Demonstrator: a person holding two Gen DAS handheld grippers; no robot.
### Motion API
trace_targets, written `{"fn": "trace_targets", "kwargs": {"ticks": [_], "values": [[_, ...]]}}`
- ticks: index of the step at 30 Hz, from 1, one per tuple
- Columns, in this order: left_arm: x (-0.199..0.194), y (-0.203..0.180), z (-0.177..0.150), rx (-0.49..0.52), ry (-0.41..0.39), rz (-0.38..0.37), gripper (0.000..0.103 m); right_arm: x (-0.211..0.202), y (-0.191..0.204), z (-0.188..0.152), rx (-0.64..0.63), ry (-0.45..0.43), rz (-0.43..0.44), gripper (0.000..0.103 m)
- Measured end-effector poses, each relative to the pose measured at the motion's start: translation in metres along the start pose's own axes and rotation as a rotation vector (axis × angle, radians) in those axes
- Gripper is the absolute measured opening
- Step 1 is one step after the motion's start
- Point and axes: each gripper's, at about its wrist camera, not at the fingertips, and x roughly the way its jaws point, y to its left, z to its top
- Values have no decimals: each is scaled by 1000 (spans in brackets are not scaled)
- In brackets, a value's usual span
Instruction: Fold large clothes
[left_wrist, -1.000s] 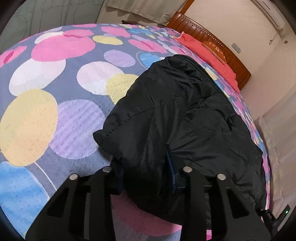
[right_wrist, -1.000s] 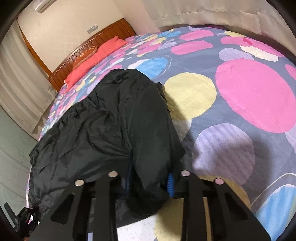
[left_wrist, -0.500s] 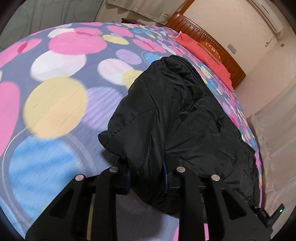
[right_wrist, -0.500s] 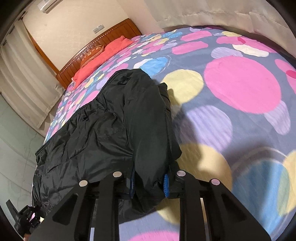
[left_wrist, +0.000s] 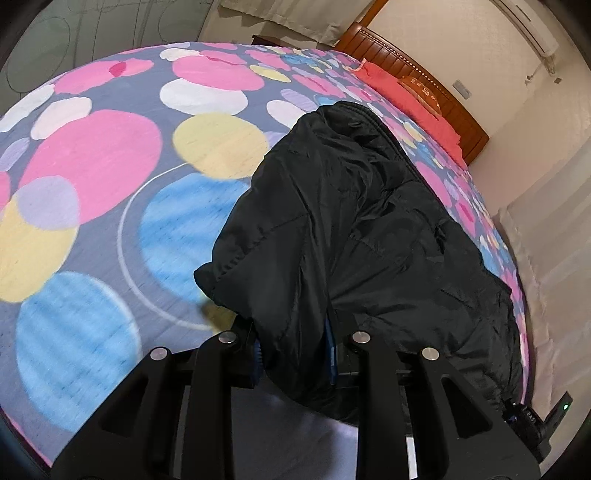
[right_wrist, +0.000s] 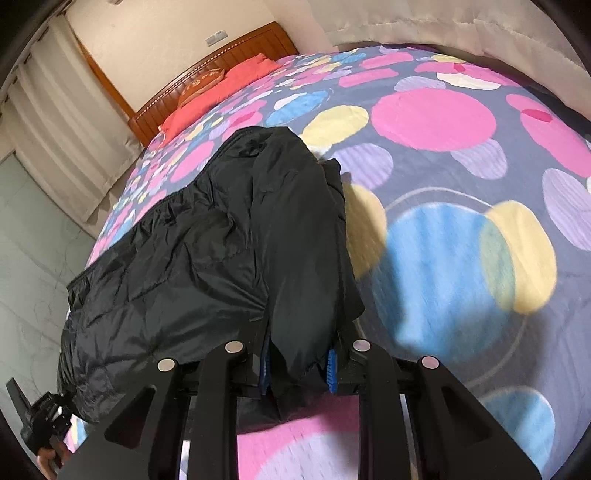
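**Inspector:** Count of items, please.

**Assistant:** One black quilted padded jacket (left_wrist: 354, 236) on one bed covered by a grey bedspread printed with pink, yellow, blue and lilac circles (left_wrist: 92, 158). One red pillow (right_wrist: 221, 92) lies against one brown wooden headboard (right_wrist: 236, 48), towards twelve o'clock in both views. Two grippers, both black with blue pads.

**Inspector:** Left gripper (left_wrist: 293, 354)?

**Assistant:** Narrow gap. Its jaws have just been closing, and a thick fold of the jacket's edge sits between them, pressed by both blue pads (left_wrist: 257, 356). The fabric bulges out past the fingers towards six o'clock.

**Inspector:** Right gripper (right_wrist: 297, 365)?

**Assistant:** The same: a narrow gap, clamped on a fold of the jacket's edge, with fabric pinched between its blue pads (right_wrist: 331, 369).

**Inspector:** Pose?

**Assistant:** Both point forward and steeply down at the bed. From the left view the jacket stretches from the fingers towards one o'clock; from the right view, towards eleven o'clock. The gripped edge is raised off the bedspread; the rest of the jacket lies on it. The bedspread near each gripper is blurred.

**Inspector:** Anything else?

**Assistant:** A hand (right_wrist: 46, 459) on the other device shows at seven o'clock in the right view.
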Motion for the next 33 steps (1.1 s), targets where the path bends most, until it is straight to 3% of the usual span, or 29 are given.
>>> {"fn": "trace_targets", "kwargs": {"ticks": [5,8,10,16,22,29,33], "values": [[0,4,1,-11,1,-5,34,-2,-1,0,0,5,-10,30],[-6,8,2,-12,2,11,50,-11,4,1,-31,3,-49,34],[-13,10,1,2,-18,39,67,-19,6,0,-50,0,-74,37],[-37,19,5,48,-84,97,79,-53,20,-10,-154,-32,-185,45],[-42,27,16,62,-115,138,83,-68,66,-14,-307,-93,-208,47],[-30,25,21,79,-87,143,83,-19,152,-13,-494,-63,-136,48],[-25,26,20,82,-73,147,83,9,196,-14,-589,-85,-154,48]]}}
